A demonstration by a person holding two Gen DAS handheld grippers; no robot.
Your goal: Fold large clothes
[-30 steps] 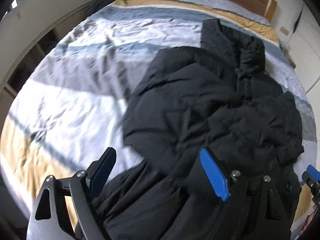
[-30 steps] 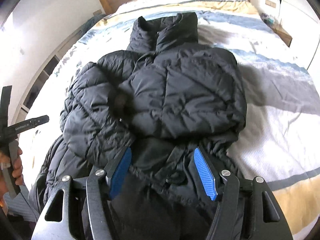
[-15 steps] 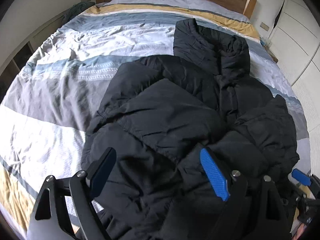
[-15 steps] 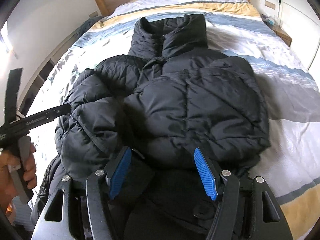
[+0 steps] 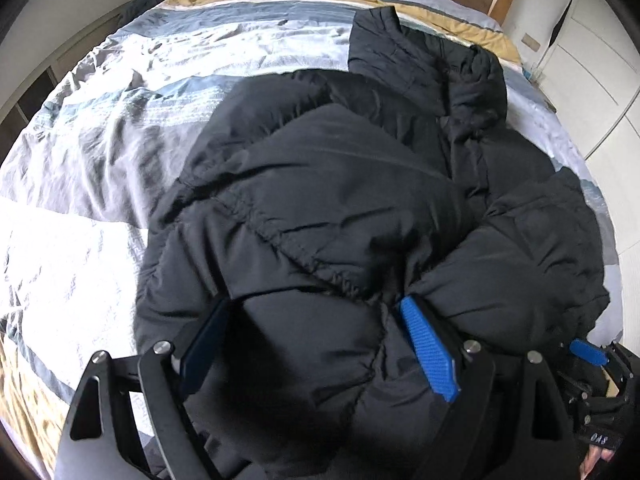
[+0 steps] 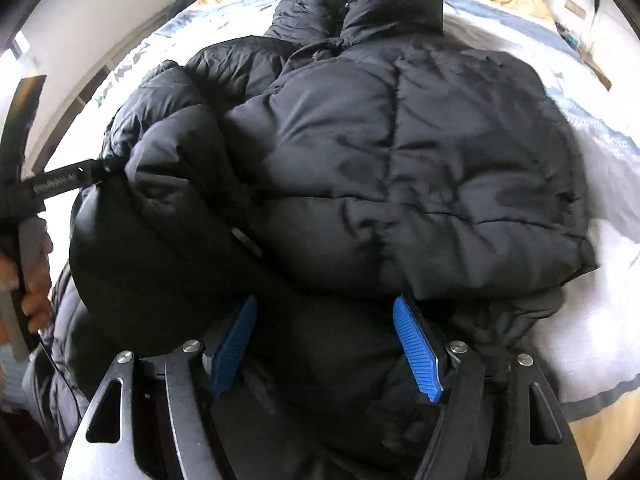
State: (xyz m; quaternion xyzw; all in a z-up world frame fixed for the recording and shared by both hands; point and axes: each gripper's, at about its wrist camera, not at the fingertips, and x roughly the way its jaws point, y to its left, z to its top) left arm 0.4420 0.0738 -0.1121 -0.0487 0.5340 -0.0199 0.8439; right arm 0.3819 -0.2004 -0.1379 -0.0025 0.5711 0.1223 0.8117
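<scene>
As both hands have sunk toward the bed, the black quilted puffer jacket [image 5: 344,208] fills each view, lying sleeves-in on the striped duvet [image 5: 120,128] | left gripper [image 5: 316,344]: spread wide, pads not pressing | right gripper [image 6: 326,350]: jaws just widened, fabric between them unpinched | likely next: seizing the hem to fold.

Both cameras sit just behind their own fingers and look steeply down, close over a black jacket [image 5: 340,200] that fills most of each frame, with the bed [image 5: 100,140] stretching toward the headboard at the top edge. The left view shows bedding on its left; the right view shows it on its right. They share the jacket, and each catches the other tool: lower right in the left view, left edge in the right.
</scene>
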